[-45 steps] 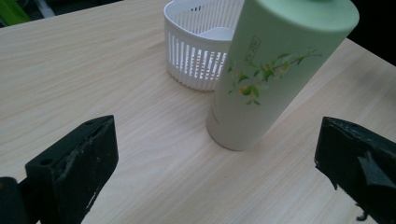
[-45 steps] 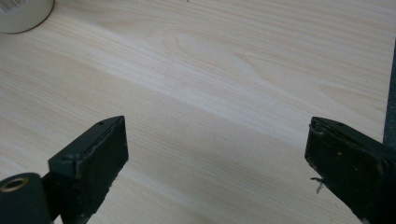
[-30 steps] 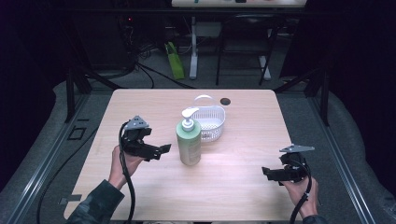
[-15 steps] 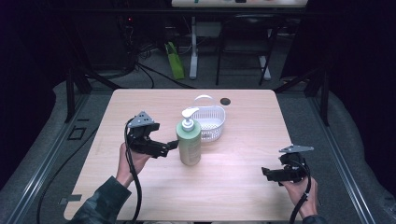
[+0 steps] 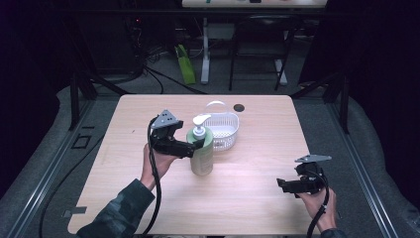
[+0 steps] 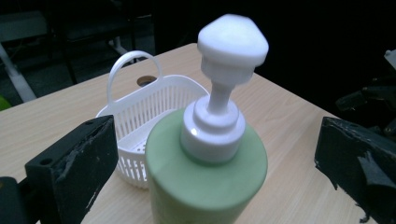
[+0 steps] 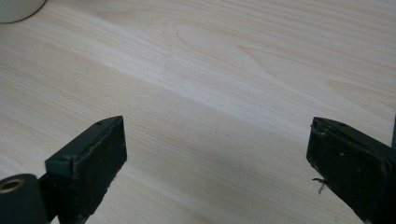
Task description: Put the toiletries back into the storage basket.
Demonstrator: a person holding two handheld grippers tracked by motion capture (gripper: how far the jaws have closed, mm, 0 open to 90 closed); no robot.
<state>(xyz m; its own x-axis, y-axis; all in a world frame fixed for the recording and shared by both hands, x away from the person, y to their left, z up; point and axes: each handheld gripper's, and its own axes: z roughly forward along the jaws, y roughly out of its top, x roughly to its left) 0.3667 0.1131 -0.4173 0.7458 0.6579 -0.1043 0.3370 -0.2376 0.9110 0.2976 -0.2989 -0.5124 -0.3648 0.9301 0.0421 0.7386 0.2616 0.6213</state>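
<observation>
1. At the middle of the wooden table [image 5: 247, 198], seen from the high view, a green pump bottle [image 5: 202, 153] stands upright, with a white slatted basket [image 5: 224, 130] just behind it. The left gripper [image 5: 195, 147] is level with the bottle's shoulder, its jaws spread around it. The right gripper [image 5: 283, 186] is low over the near right part of the table, well apart from the bottle. A small dark hole [image 5: 239, 107] marks the far edge of the top. Around the table the room is dark; a grey floor, cables and metal stand legs lie beyond.

2. In the left gripper view, the two black jaws stand wide on either side of the green pump bottle [image 6: 205, 172] — gaps show on both sides, so nothing is clamped. The white pump head [image 6: 232, 43] rises above the jaw line, and the white slatted basket [image 6: 149, 116] sits empty just behind.

3. In the right gripper view, the jaws are released and hold nothing, over bare pale wood grain.

4. The likely step is a grasp on the bottle. To do it well, I would keep the jaws on the body below the shoulder — not the thin pump neck — centre them, and close evenly so the bottle does not tip toward the basket.
</observation>
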